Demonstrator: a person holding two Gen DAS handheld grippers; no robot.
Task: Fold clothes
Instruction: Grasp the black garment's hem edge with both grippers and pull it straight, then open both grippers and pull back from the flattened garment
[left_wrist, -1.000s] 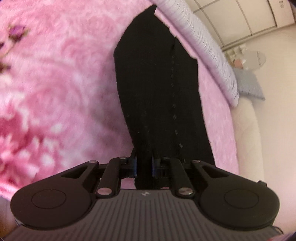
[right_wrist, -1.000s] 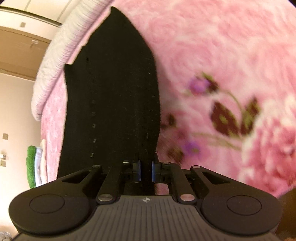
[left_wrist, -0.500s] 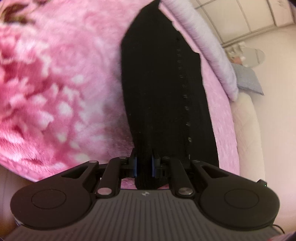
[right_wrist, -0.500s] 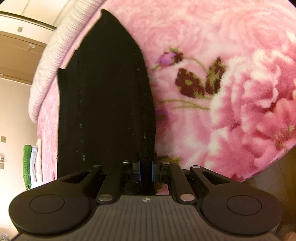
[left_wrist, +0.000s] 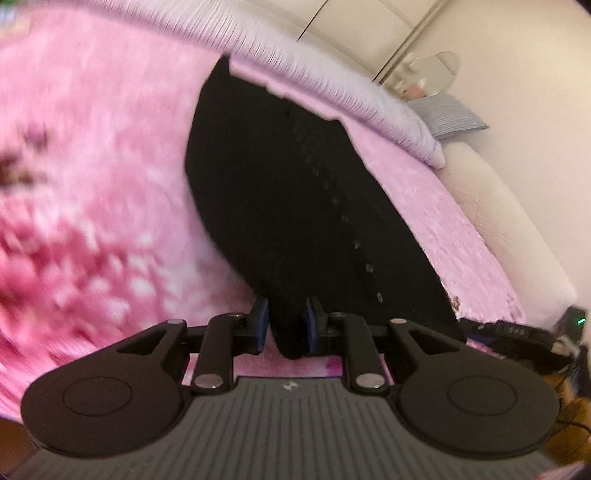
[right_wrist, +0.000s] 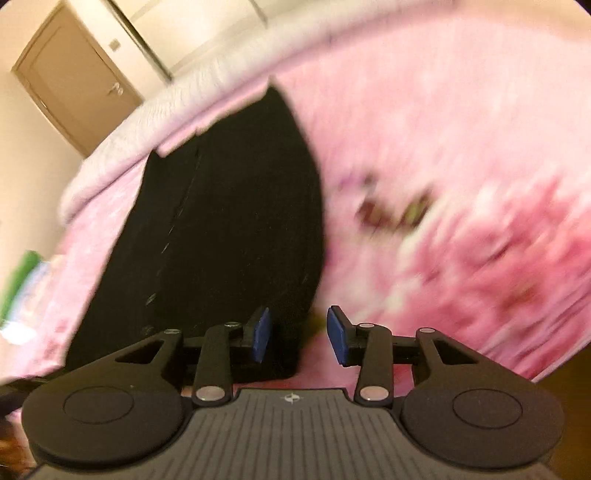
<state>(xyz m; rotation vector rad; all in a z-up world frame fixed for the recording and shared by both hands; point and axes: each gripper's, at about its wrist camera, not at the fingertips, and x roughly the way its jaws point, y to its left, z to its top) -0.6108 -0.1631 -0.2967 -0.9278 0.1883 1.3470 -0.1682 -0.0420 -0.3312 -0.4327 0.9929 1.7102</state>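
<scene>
A black knitted garment (left_wrist: 288, 192) with a row of small buttons (left_wrist: 356, 243) lies flat on a pink floral blanket (left_wrist: 92, 166). Its near corner sits between the blue pads of my left gripper (left_wrist: 284, 325), which is shut on the cloth. In the right wrist view the same garment (right_wrist: 229, 221) stretches away from me. My right gripper (right_wrist: 299, 328) is open, and the other near corner rests loose against the left pad (right_wrist: 260, 334). The right pad (right_wrist: 338, 334) stands clear over the blanket (right_wrist: 443, 147).
A pale ribbed cover (left_wrist: 332, 85) borders the far side of the blanket. A striped pillow (left_wrist: 450, 114) and the cream bed edge (left_wrist: 498, 206) lie at the right. A brown door (right_wrist: 74, 81) and a green folded item (right_wrist: 22, 273) show at the left.
My right gripper has opened and let go of its corner of the garment. Both grippers swung so more of the room shows. The left one still holds its corner.
</scene>
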